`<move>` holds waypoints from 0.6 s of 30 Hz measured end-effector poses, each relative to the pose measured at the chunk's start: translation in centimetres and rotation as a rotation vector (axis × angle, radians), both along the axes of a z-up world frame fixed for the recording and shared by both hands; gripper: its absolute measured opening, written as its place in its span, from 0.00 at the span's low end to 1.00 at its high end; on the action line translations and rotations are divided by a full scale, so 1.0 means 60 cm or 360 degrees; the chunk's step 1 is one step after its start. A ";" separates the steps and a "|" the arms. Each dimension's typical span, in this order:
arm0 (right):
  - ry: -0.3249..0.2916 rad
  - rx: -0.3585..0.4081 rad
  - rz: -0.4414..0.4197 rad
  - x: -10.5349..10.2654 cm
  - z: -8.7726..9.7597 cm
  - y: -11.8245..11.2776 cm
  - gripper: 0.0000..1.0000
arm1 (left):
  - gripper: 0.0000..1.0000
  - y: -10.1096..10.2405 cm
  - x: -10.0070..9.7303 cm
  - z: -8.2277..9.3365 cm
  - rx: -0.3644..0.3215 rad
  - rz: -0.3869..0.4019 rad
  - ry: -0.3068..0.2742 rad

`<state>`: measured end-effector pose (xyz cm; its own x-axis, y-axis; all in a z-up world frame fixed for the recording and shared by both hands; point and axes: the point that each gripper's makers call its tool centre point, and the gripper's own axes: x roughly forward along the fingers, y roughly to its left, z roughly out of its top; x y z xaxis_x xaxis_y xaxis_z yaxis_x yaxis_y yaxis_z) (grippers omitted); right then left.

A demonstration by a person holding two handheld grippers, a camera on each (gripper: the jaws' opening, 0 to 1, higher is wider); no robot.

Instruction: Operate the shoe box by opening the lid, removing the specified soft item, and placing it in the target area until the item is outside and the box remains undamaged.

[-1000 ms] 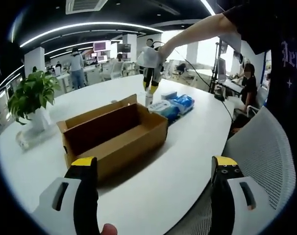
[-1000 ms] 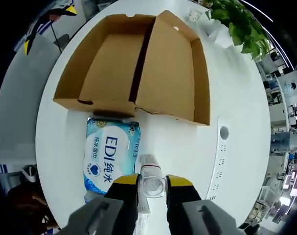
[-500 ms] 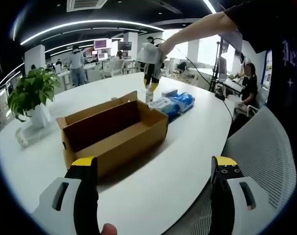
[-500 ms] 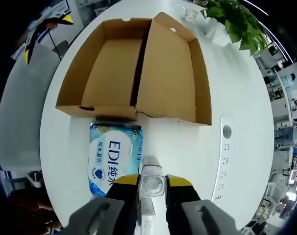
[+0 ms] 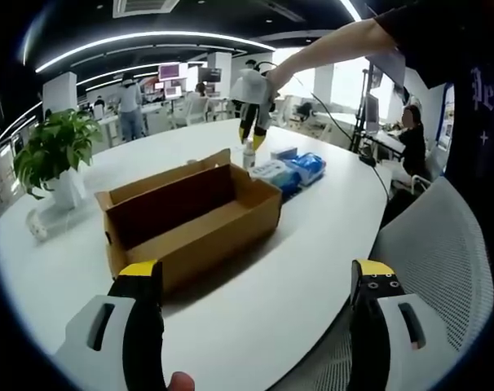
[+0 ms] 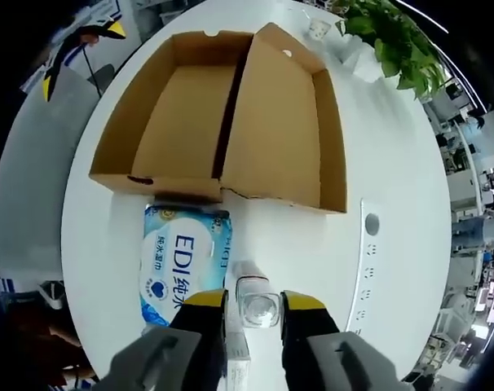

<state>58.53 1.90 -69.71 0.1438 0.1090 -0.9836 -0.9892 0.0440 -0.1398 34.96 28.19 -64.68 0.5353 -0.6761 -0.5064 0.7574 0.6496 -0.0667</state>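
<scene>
Right gripper [image 6: 253, 305] hovers jaws spread above a small bottle [image 6: 256, 305]; wipes pack [image 6: 182, 261] lies beside it, outside the opened shoe box [image 6: 222, 122]. Left gripper [image 5: 255, 281] waits, spread, empty.

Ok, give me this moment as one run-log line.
box: open on table, looks empty | wipes pack: outside, beside box | right gripper: open, jaws astride small clear bottle | left gripper: open, holding nothing
</scene>
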 end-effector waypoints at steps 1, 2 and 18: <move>-0.0008 -0.0006 0.0009 0.001 0.000 -0.001 0.22 | 0.95 0.002 0.001 0.000 -0.0003 0.0011 0.0001; -0.0012 -0.0005 0.0010 0.001 0.000 0.000 0.22 | 0.95 0.004 0.002 -0.001 -0.0004 0.0017 0.0004; -0.0037 0.0019 -0.0032 0.006 0.007 -0.004 0.34 | 0.86 0.076 0.067 0.000 0.0113 0.0293 -0.0042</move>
<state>58.90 1.64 -69.30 0.1692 0.1177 -0.9785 -0.9845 0.0659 -0.1624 39.00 32.75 -64.67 0.6605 -0.5285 -0.5333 0.6261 0.7798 0.0025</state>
